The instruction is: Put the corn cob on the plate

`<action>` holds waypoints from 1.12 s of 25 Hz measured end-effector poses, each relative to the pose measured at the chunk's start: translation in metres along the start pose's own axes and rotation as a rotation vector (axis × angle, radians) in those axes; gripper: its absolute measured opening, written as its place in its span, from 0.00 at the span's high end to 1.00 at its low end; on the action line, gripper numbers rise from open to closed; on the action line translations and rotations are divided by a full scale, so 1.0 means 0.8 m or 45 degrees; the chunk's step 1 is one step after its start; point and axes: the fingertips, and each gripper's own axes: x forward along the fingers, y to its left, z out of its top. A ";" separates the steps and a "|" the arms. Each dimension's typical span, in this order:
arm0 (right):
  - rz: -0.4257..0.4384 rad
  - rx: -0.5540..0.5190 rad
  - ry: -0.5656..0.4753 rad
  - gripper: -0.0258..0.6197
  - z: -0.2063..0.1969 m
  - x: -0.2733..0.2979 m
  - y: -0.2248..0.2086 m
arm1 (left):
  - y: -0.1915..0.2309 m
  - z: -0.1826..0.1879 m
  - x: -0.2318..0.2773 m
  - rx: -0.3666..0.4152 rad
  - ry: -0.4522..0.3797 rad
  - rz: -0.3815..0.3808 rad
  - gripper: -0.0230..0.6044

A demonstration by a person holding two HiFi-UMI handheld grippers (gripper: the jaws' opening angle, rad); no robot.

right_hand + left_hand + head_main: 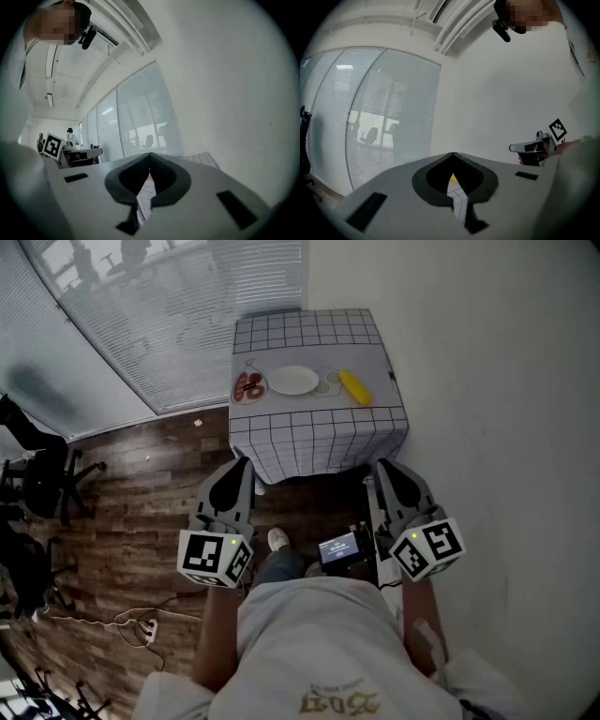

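Note:
A yellow corn cob (pixel 354 386) lies on the checked tablecloth at the table's right side, just right of a white plate (pixel 293 381). My left gripper (pixel 241 463) and right gripper (pixel 383 466) hang side by side in front of the table, short of its near edge, both shut with nothing between the jaws. In the left gripper view a sliver of the corn cob (pixel 452 177) and the cloth shows through the jaw opening of the left gripper (pixel 453 154). The right gripper (pixel 149 155) points at the table's grid cloth (pixel 199 159).
A small table (pixel 309 442) with a white grid cloth stands against the white wall at right. A round mat with red food printed on it (pixel 249 386) lies left of the plate. Wooden floor, office chairs (pixel 47 479) at left, cables (pixel 141 622) near my feet.

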 end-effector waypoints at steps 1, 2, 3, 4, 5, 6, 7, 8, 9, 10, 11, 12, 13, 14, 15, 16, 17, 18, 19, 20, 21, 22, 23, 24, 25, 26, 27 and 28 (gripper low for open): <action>0.002 -0.007 0.000 0.95 -0.001 0.001 -0.001 | 0.000 0.001 0.001 0.000 0.001 0.000 0.95; 0.004 -0.015 0.000 0.95 -0.001 0.001 -0.003 | 0.001 0.001 0.002 0.001 0.001 0.000 0.95; 0.006 -0.022 0.001 0.95 -0.001 0.002 -0.003 | 0.001 0.002 0.003 0.002 0.001 -0.001 0.95; 0.006 -0.027 0.003 0.95 -0.001 0.003 -0.004 | 0.001 0.003 0.004 0.002 0.000 -0.003 0.95; 0.004 -0.031 0.006 0.95 0.000 0.004 -0.004 | 0.001 0.003 0.006 0.003 0.000 -0.005 0.95; 0.002 -0.034 0.007 0.95 0.000 0.004 -0.004 | 0.000 0.003 0.007 0.005 0.001 -0.007 0.95; 0.000 -0.036 0.007 0.95 0.000 0.005 -0.005 | 0.000 0.002 0.007 0.006 0.002 -0.008 0.95; -0.002 -0.036 0.008 0.95 -0.002 0.005 -0.006 | 0.000 0.002 0.009 0.007 0.004 -0.010 0.95; -0.004 -0.035 0.009 0.95 -0.004 0.005 -0.007 | -0.001 0.001 0.010 0.008 0.007 -0.012 0.95; -0.003 -0.036 0.013 0.95 -0.006 0.005 -0.008 | -0.001 0.000 0.011 0.008 0.009 -0.016 0.95; -0.001 -0.041 0.019 0.95 -0.009 0.005 -0.009 | -0.002 0.000 0.013 0.007 0.011 -0.020 0.95; 0.002 -0.048 0.026 0.95 -0.011 0.005 -0.009 | -0.003 -0.001 0.014 0.007 0.010 -0.024 0.95; 0.005 -0.056 0.034 0.95 -0.012 0.005 -0.009 | -0.004 -0.001 0.015 0.008 0.008 -0.028 0.95; 0.009 -0.065 0.043 0.95 -0.014 0.005 -0.008 | -0.005 -0.002 0.015 0.010 0.006 -0.031 0.95; 0.016 -0.072 0.052 0.95 -0.015 0.006 -0.008 | -0.006 -0.002 0.015 0.012 0.004 -0.035 0.95; 0.022 -0.078 0.060 0.95 -0.016 0.006 -0.008 | -0.007 -0.002 0.014 0.013 0.002 -0.039 0.95; 0.024 -0.081 0.067 0.95 -0.016 0.006 -0.008 | -0.008 -0.002 0.013 0.011 0.001 -0.041 0.95; 0.022 -0.081 0.066 0.95 -0.015 0.006 -0.009 | -0.008 -0.002 0.012 0.008 -0.001 -0.043 0.95; 0.019 -0.074 0.055 0.95 -0.013 0.006 -0.010 | -0.008 -0.002 0.011 -0.001 -0.005 -0.043 0.95; 0.017 -0.059 0.033 0.95 -0.011 0.004 -0.011 | -0.007 -0.001 0.010 -0.017 -0.015 -0.039 0.95; 0.021 -0.035 0.003 0.95 -0.008 0.002 -0.013 | -0.006 -0.001 0.009 -0.042 -0.029 -0.033 0.95; 0.032 -0.009 -0.026 0.95 -0.005 0.000 -0.013 | -0.004 -0.001 0.009 -0.071 -0.042 -0.027 0.95; 0.046 0.006 -0.043 0.95 -0.004 -0.001 -0.013 | -0.003 -0.002 0.008 -0.098 -0.050 -0.024 0.95; 0.056 -0.003 -0.043 0.95 -0.003 -0.001 -0.011 | -0.003 -0.002 0.007 -0.117 -0.054 -0.025 0.95; 0.057 -0.035 -0.033 0.95 -0.003 -0.001 -0.010 | -0.003 -0.001 0.006 -0.127 -0.059 -0.029 0.95; 0.048 -0.078 -0.023 0.95 -0.004 0.000 -0.010 | -0.004 0.000 0.005 -0.135 -0.070 -0.033 0.95; 0.032 -0.112 -0.016 0.95 -0.005 0.001 -0.012 | -0.005 0.000 0.005 -0.139 -0.083 -0.033 0.95; 0.015 -0.132 -0.015 0.95 -0.007 0.001 -0.016 | -0.005 0.000 0.006 -0.138 -0.090 -0.028 0.95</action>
